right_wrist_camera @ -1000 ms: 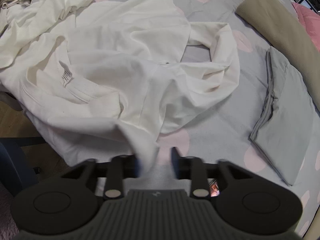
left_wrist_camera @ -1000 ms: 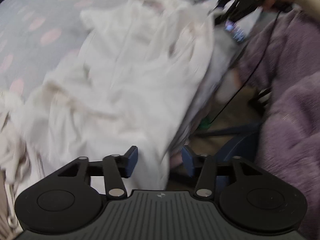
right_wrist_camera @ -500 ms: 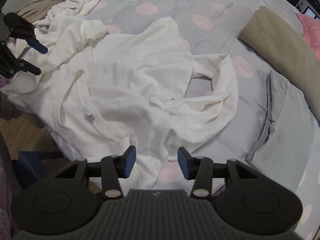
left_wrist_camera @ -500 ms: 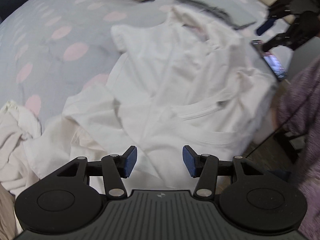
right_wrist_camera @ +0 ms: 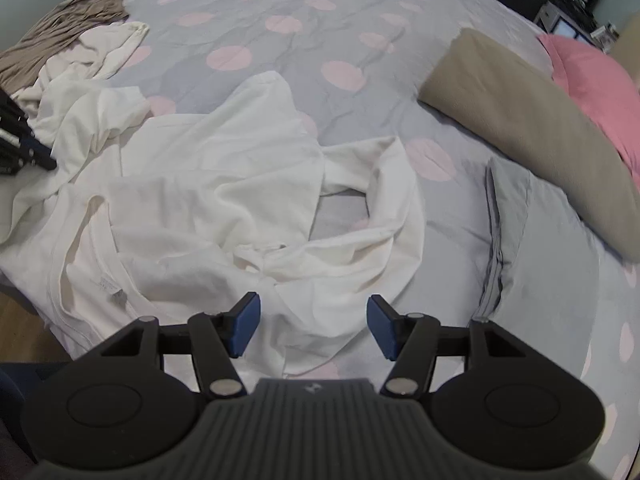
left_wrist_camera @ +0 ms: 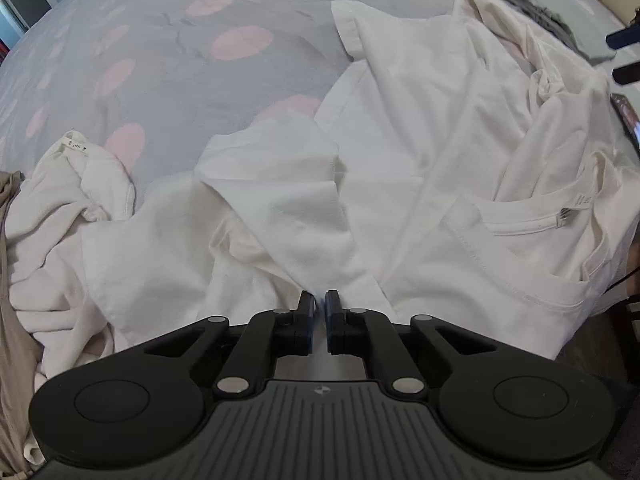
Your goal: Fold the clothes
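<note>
A white T-shirt (left_wrist_camera: 420, 152) lies crumpled on the grey bed with pink dots (left_wrist_camera: 168, 40), its neckline and label at the right. My left gripper (left_wrist_camera: 319, 308) is shut on a fold of the shirt's near edge. In the right wrist view the same T-shirt (right_wrist_camera: 224, 200) lies spread in the middle, one sleeve curled to the right. My right gripper (right_wrist_camera: 314, 322) is open and empty just above the shirt's near edge. Its finger (left_wrist_camera: 624, 36) shows at the far right of the left wrist view.
A cream garment (left_wrist_camera: 60, 216) and a brown one (right_wrist_camera: 60, 20) lie bunched at the left. A folded grey garment (right_wrist_camera: 548, 248), a tan pillow (right_wrist_camera: 520, 120) and a pink pillow (right_wrist_camera: 592, 80) lie at the right. The bed edge and wooden floor (right_wrist_camera: 20, 332) are at the near left.
My left gripper has closed on the shirt's near edge. My right gripper let go of the shirt, opened wider and pulled back. The shirt settled flatter on the bed.
</note>
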Demonstrator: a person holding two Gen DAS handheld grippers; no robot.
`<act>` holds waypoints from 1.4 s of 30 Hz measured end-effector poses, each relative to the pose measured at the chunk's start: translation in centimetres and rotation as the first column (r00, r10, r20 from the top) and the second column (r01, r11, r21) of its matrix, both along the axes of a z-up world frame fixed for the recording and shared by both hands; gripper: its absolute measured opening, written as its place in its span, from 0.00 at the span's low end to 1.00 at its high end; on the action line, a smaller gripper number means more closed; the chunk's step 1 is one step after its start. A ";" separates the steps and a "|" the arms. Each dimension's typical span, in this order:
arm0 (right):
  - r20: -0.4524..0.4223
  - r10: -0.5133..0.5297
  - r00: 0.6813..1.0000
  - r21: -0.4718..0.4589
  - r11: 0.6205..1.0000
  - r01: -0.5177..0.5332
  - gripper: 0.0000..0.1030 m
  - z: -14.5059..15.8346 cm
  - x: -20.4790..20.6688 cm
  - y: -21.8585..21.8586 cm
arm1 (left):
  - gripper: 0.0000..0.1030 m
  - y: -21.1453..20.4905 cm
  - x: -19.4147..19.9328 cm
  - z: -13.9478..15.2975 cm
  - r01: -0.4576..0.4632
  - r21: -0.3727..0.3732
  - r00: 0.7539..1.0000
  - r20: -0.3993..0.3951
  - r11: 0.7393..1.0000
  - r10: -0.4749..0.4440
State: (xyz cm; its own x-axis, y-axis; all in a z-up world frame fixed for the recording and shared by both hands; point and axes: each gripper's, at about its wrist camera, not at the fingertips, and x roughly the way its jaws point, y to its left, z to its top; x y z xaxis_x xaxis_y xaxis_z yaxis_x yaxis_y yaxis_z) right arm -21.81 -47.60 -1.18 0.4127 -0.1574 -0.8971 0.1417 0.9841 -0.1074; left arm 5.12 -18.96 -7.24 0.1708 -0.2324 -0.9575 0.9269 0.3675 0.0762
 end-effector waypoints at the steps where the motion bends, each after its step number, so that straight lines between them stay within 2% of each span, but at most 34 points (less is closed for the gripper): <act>1: 0.005 0.018 1.000 0.003 1.000 -0.018 0.60 0.0 0.0 0.3 | 0.01 0.1 0.0 0.2 -0.003 -0.004 1.000 -0.001 1.000 0.003; 5: 0.007 0.064 0.998 0.024 0.998 -0.064 0.60 -0.3 0.1 1.5 | 0.00 1.3 0.2 1.4 -0.030 -0.014 0.999 0.039 0.999 0.031; 11: -0.030 0.082 0.996 0.050 0.996 -0.080 0.60 -0.8 0.2 2.3 | 0.00 5.1 2.2 3.6 -0.150 -0.035 0.984 0.096 0.988 0.153; 14: -0.035 0.054 0.998 0.101 0.994 -0.051 0.64 -0.8 0.1 2.1 | 0.00 7.3 3.2 4.3 -0.210 -0.017 0.964 0.163 0.978 0.210; 16: -0.024 0.049 0.999 0.139 0.989 -0.045 0.65 -0.7 0.0 2.1 | 0.00 9.0 4.1 4.7 -0.263 -0.015 0.950 0.173 0.965 0.262; 19: -0.030 0.057 0.998 0.132 0.990 -0.052 0.65 -0.8 0.0 2.5 | 0.00 11.1 4.9 5.1 -0.319 0.011 0.918 0.250 0.948 0.306; 21: -0.040 0.065 0.997 0.127 0.990 -0.059 0.65 -0.9 0.1 2.7 | 0.00 11.9 5.2 4.9 -0.331 0.055 0.897 0.327 0.942 0.296; 22: -0.045 0.066 0.997 0.125 0.990 -0.060 0.65 -1.0 0.1 2.8 | 0.00 12.3 5.3 4.9 -0.330 0.046 0.899 0.321 0.943 0.298; 24: -0.056 0.071 0.996 0.122 0.991 -0.063 0.65 -1.2 0.3 2.9 | 0.00 12.9 5.6 5.3 -0.349 -0.003 0.904 0.262 0.937 0.338; 26: -0.066 0.072 0.995 0.118 0.991 -0.063 0.65 -1.4 0.3 3.0 | 0.05 13.0 5.3 5.8 -0.336 -0.038 0.913 0.230 0.941 0.336; 28: -0.072 0.071 0.995 0.113 0.992 -0.062 0.65 -1.5 0.3 2.9 | 0.24 12.6 4.6 6.4 -0.306 -0.064 0.924 0.219 0.950 0.312; 31: -0.074 0.072 0.995 0.115 0.991 -0.063 0.65 -1.6 0.1 2.9 | 0.38 11.9 3.1 7.5 -0.239 -0.119 0.939 0.226 0.964 0.261; 33: -0.074 0.079 0.994 0.131 0.989 -0.069 0.65 -1.7 -0.1 3.0 | 0.42 11.1 2.2 8.0 -0.181 -0.154 0.953 0.215 0.971 0.212; 36: -0.083 0.102 0.991 0.151 0.985 -0.088 0.64 -2.1 -0.5 3.2 | 0.42 9.5 0.5 8.4 -0.077 -0.197 0.975 0.189 0.977 0.114; 39: -0.107 0.128 0.986 0.161 0.981 -0.110 0.61 -2.9 -1.0 3.5 | 0.42 7.6 -1.1 7.5 0.031 -0.202 0.990 0.138 0.979 -0.003; 41: -0.122 0.142 0.982 0.169 0.978 -0.120 0.53 -3.5 -1.3 3.6 | 0.42 6.2 -2.2 6.2 0.101 -0.169 0.988 0.131 0.980 -0.079; 42: -0.123 0.151 0.981 0.176 0.976 -0.128 0.46 -3.6 -1.5 3.7 | 0.42 5.6 -2.7 5.5 0.136 -0.149 0.984 0.132 0.979 -0.117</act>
